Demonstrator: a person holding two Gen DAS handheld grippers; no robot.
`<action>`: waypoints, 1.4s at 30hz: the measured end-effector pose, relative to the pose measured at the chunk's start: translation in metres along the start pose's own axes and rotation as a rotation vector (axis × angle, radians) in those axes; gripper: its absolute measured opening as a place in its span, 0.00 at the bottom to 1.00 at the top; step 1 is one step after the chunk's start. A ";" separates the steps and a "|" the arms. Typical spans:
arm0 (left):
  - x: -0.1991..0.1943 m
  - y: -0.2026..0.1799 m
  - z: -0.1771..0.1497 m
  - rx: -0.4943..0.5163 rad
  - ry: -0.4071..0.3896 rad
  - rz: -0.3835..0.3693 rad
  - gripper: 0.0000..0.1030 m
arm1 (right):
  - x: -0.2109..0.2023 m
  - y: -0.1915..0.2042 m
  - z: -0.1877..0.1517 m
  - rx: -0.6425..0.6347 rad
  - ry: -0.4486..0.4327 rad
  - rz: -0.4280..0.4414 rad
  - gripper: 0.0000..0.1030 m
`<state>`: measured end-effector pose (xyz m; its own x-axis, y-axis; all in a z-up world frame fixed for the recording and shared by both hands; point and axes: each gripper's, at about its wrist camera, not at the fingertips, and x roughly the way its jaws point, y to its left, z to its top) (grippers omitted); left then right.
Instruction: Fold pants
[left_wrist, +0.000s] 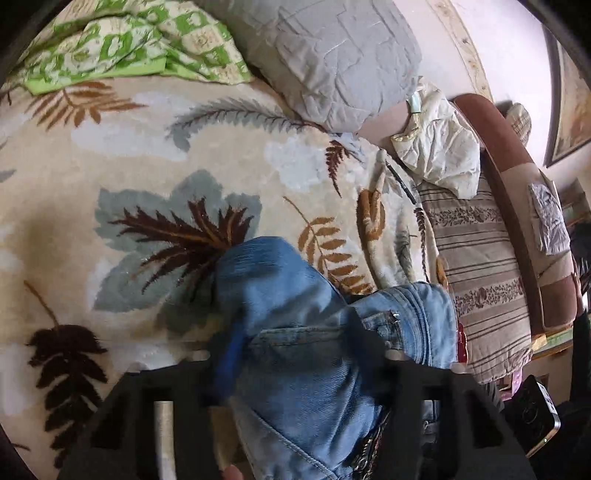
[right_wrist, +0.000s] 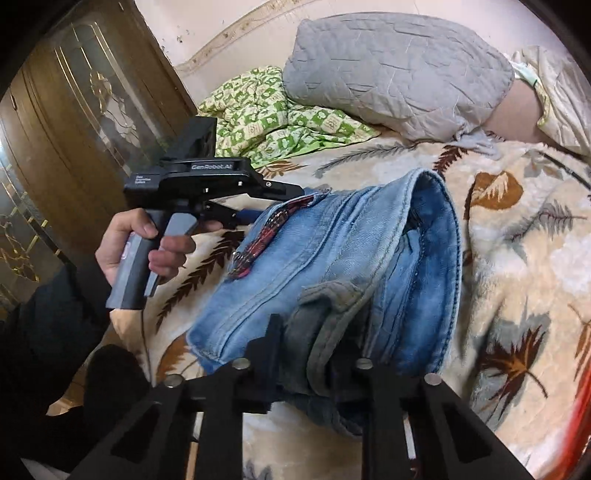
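Light blue jeans (right_wrist: 332, 258) hang between both grippers above a cream leaf-patterned blanket (right_wrist: 517, 258). In the right wrist view my right gripper (right_wrist: 314, 354) is shut on a bunched edge of the jeans at the bottom. My left gripper (right_wrist: 258, 206) shows at the left, held in a hand, its fingers pinching the jeans' far edge. In the left wrist view the jeans (left_wrist: 303, 332) fill the space between my left gripper's fingers (left_wrist: 369, 343), hiding the tips.
A grey quilted pillow (right_wrist: 399, 70) and a green checked cloth (right_wrist: 273, 118) lie at the head of the bed. A wooden wardrobe (right_wrist: 74, 129) stands left. A striped sofa (left_wrist: 480, 266) with a brown armrest is beside the bed. A phone (left_wrist: 532, 417) lies nearby.
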<state>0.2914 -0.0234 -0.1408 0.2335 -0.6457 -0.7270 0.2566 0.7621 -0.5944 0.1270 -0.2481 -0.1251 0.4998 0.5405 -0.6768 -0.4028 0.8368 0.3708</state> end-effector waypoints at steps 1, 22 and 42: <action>-0.003 -0.002 -0.001 0.006 -0.006 -0.003 0.37 | -0.004 0.000 -0.003 0.006 -0.005 0.017 0.18; -0.054 -0.013 -0.044 0.068 -0.121 0.032 0.88 | -0.050 -0.020 -0.022 0.110 -0.100 -0.035 0.80; -0.011 0.004 -0.144 -0.038 0.037 -0.234 0.89 | 0.041 -0.090 0.085 0.395 0.058 0.099 0.47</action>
<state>0.1552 -0.0062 -0.1849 0.1373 -0.8031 -0.5798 0.2642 0.5938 -0.7600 0.2485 -0.2943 -0.1322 0.4248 0.6236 -0.6563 -0.1153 0.7563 0.6439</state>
